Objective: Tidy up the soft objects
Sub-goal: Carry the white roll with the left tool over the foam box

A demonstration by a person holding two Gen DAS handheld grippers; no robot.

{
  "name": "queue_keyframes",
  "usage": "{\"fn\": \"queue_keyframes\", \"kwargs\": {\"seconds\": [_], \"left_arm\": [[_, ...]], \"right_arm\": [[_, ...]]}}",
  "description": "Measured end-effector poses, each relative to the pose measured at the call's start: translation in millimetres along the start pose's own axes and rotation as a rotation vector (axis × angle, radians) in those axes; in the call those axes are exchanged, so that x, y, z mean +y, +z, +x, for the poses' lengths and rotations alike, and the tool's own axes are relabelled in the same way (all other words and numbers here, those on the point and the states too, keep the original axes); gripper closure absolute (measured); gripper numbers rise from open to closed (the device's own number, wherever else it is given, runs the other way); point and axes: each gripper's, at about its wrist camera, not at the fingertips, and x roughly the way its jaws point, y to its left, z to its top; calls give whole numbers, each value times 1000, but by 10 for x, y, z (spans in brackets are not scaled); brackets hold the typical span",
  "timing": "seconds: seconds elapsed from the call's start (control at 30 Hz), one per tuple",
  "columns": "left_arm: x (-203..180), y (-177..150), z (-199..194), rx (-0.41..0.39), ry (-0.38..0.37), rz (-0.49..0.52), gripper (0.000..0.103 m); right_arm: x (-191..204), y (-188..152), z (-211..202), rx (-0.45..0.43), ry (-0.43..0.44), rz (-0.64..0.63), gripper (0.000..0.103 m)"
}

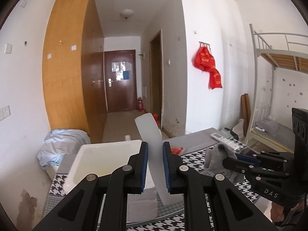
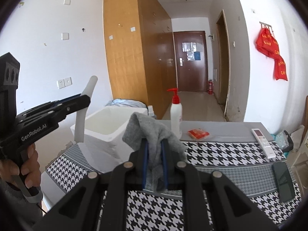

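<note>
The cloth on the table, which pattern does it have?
The tablecloth has a black-and-white houndstooth pattern with grey bands. The right wrist view shows it best.

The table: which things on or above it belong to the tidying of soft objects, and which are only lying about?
Part of the job:
- grey cloth, held in the right gripper
- white flexible strip, held in the left gripper
- white box, open

Lying about:
- pump bottle
- red packet
- remote control
- phone

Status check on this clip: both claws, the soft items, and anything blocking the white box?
Left claw shut on translucent strip. Right claw shut on grey cloth. White foam box open; nothing blocking.
</note>
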Motion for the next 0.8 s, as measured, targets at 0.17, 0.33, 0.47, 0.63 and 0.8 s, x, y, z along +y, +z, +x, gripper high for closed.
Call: {"fn": "queue_keyframes", "kwargs": {"seconds": [0.17, 0.33, 0.47, 0.63, 0.8], "left_arm": [[136, -12, -18, 11, 44, -14, 87], [253, -38, -10, 25, 82, -23, 87], [344, -55, 22, 38, 99, -35, 87], [451, -66, 55, 48, 104, -55, 87], [517, -54, 136, 63, 96, -63, 87]], "right_arm": [[78, 30, 93, 3, 35, -6, 86], [199, 67, 192, 4, 69, -23, 86], [272, 93, 264, 8, 84, -29, 86], [365, 123, 342, 11, 98, -43, 86], [418, 134, 408, 16, 100, -52, 86]]}}
